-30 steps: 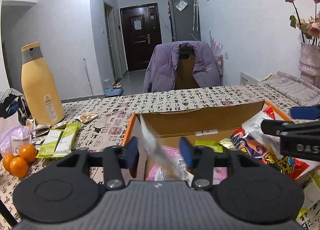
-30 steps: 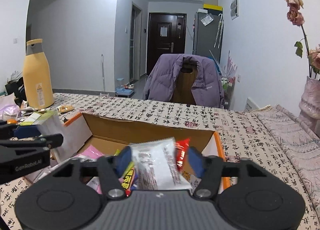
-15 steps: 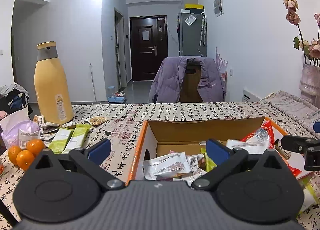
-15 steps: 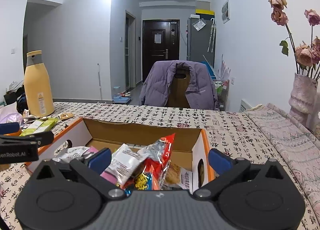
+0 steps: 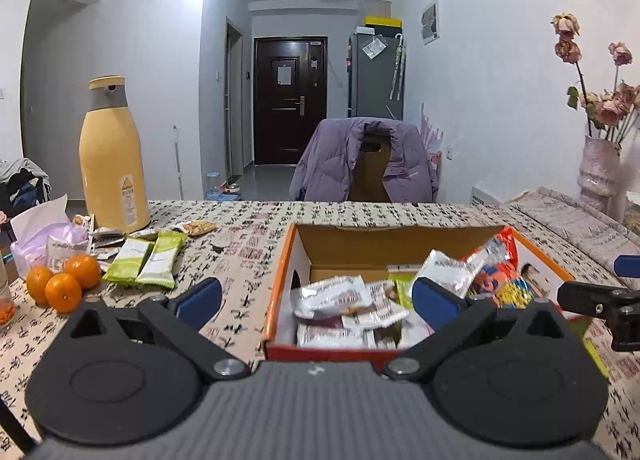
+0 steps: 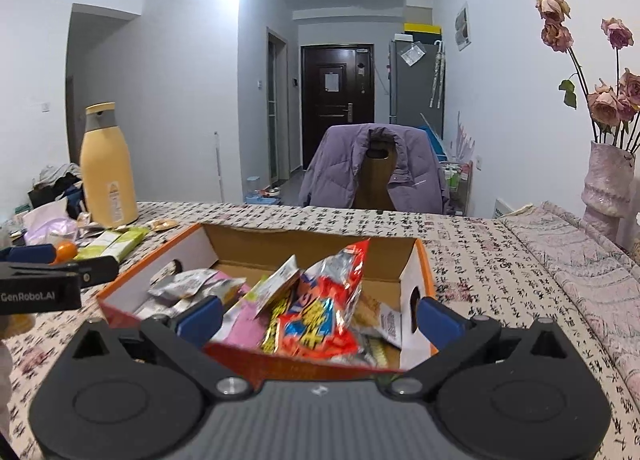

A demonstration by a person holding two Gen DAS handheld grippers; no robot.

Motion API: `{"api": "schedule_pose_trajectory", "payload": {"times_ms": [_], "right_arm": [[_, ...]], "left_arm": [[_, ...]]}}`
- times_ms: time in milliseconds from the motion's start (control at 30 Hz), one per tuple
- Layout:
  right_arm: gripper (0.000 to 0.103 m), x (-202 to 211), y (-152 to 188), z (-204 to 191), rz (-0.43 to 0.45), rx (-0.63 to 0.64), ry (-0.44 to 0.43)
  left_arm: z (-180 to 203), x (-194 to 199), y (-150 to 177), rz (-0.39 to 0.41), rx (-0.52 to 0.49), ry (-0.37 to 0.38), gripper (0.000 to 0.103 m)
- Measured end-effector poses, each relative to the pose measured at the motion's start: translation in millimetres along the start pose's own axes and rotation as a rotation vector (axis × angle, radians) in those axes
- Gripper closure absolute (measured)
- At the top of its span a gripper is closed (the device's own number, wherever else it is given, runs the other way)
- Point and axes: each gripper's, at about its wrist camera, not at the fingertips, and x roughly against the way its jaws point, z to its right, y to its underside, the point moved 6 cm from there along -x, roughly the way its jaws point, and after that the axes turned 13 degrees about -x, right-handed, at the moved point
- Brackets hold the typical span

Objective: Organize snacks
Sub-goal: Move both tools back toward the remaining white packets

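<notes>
Snacks (image 6: 312, 312) already fill the box (image 5: 280, 292), my left claw (image 5: 316, 300) and right claw (image 6: 320, 316) both released and empty, while green packets (image 5: 144, 264) wait on the bench (image 5: 240, 244)

"GenRobot.AI" stands in white on the left tool (image 6: 52, 260) at the frame's edge.

Both wrist views face snack box (image 5: 280, 300) (image 6: 424, 280) closely — left from left, right from right.
</notes>
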Motion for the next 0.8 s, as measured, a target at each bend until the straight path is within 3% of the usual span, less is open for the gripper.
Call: {"api": "schedule_pose_trajectory", "payload": {"times_ms": [500, 800], "right_arm": [[0.000, 22, 63, -11, -0.085, 0.028, -0.038], [0.000, 10, 88, -20, -0.152, 0.079, -0.013]], "left_arm": [[-4, 31, 60, -0.072, -0.011, 0.071, 0.000], [-11, 31, 84, -0.119, -0.034, 0.105, 0.000]]}}
